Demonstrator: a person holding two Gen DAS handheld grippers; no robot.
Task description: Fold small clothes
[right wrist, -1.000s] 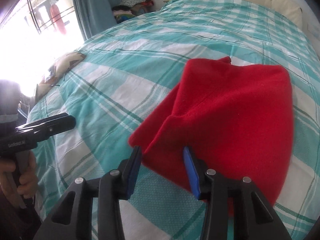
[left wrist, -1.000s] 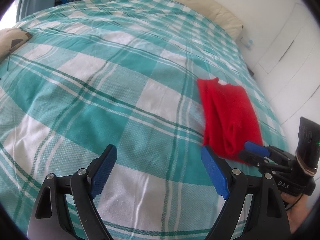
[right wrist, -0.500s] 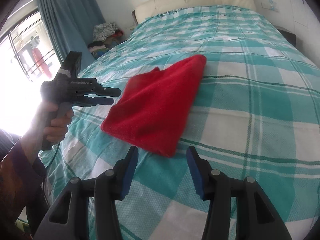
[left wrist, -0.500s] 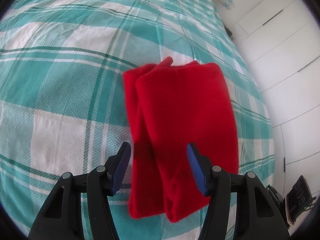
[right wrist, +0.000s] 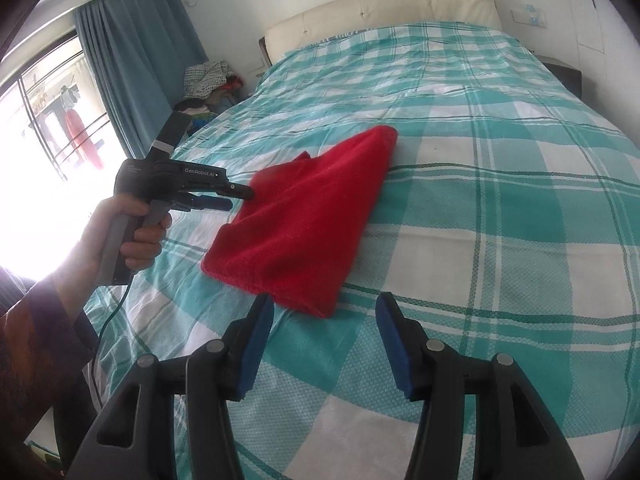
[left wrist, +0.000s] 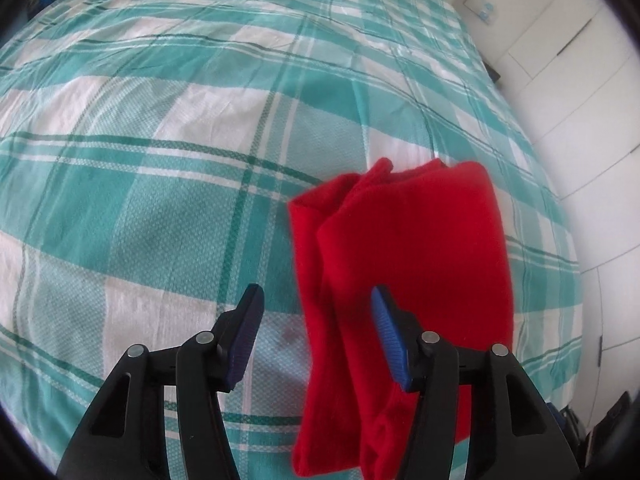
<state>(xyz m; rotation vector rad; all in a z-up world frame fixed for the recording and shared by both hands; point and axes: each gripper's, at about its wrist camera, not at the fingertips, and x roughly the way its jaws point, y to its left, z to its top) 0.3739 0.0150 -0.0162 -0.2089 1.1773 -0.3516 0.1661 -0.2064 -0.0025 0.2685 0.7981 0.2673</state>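
Note:
A red folded cloth point(left wrist: 412, 264) point(right wrist: 312, 216) lies on the teal plaid bedspread point(left wrist: 160, 200) point(right wrist: 500, 200). My left gripper point(left wrist: 316, 300) hovers over the cloth's left edge with its jaws closing. A strip of the cloth shows between the fingers, and the pads do not press on it. From the right wrist, the left gripper point(right wrist: 239, 198) sits in a person's hand point(right wrist: 132, 240), its tips at the cloth's left side. My right gripper point(right wrist: 325, 306) stands just short of the cloth's near corner. Its jaws are opening and nothing is gripped between them.
A cream headboard point(right wrist: 380, 8) closes off the bed's far end. Blue curtains point(right wrist: 132, 60), a bright window and a pile of clothes point(right wrist: 208, 80) are at the left. White cupboard doors point(left wrist: 580, 100) run along the bed's right side, with a dark nightstand point(right wrist: 564, 72) nearby.
The left gripper swung from the bare bedspread over to the red cloth, and its jaws narrowed. The right gripper drew back from the cloth, turned toward the headboard, and its jaws widened a little.

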